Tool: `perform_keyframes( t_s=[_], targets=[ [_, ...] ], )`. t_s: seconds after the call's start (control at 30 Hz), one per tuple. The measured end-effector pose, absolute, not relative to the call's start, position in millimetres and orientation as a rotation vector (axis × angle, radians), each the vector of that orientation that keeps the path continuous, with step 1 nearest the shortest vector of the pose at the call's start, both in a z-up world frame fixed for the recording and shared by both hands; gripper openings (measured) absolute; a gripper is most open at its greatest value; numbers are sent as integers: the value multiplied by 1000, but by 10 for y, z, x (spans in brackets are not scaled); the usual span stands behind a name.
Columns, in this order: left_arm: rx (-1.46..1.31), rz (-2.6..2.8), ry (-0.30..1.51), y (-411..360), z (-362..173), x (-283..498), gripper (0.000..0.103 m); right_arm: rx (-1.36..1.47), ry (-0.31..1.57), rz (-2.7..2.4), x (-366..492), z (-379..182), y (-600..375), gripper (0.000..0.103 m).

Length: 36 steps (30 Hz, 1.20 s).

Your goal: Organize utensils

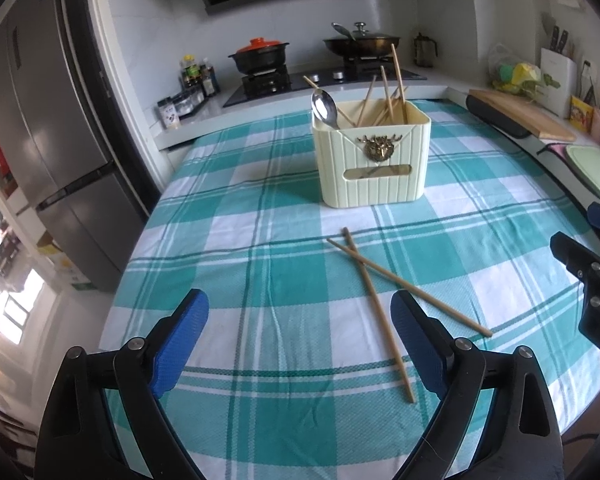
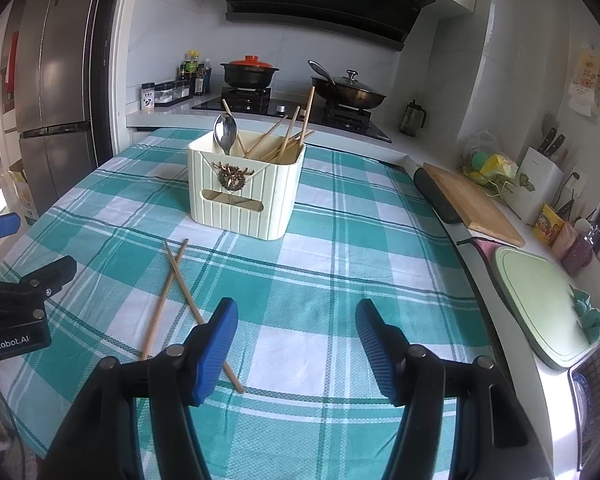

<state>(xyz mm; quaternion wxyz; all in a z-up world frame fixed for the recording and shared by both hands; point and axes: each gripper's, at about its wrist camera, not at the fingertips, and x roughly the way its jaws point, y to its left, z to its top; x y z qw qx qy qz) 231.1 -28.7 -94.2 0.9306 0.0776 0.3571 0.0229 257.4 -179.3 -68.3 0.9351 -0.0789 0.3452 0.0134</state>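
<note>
- Left wrist view: our left claw (image 1: pixel 300 344) stands apart, empty, over the checked worktop (image 1: pixel 220 240). Two chopsticks (image 1: pixel 380 280) lie crossed on the cloth, one running beside the right finger. The holder (image 1: pixel 374 160) stands well beyond, with a spoon (image 1: pixel 325 108) and several chopsticks upright inside.
- Right wrist view: our right claw (image 2: pixel 296 344) stands apart, holding nothing. The crossed pair (image 2: pixel 176 280) lies to its left, one tip passing under the left finger. The holder (image 2: pixel 244 192) sits further back.
- Step, as we judge it: picking up the last loose pair. Next we must lower a claw across one stick, clamp it, then carry it to the holder.
</note>
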Motion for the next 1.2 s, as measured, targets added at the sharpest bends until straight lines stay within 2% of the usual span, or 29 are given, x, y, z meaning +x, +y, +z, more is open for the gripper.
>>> perform_keyframes(
  t_s=[1.2],
  targets=[
    [184, 58, 737, -291, -997, 2338, 93, -163, 719, -7, 2613, -745, -1931, 62]
  ],
)
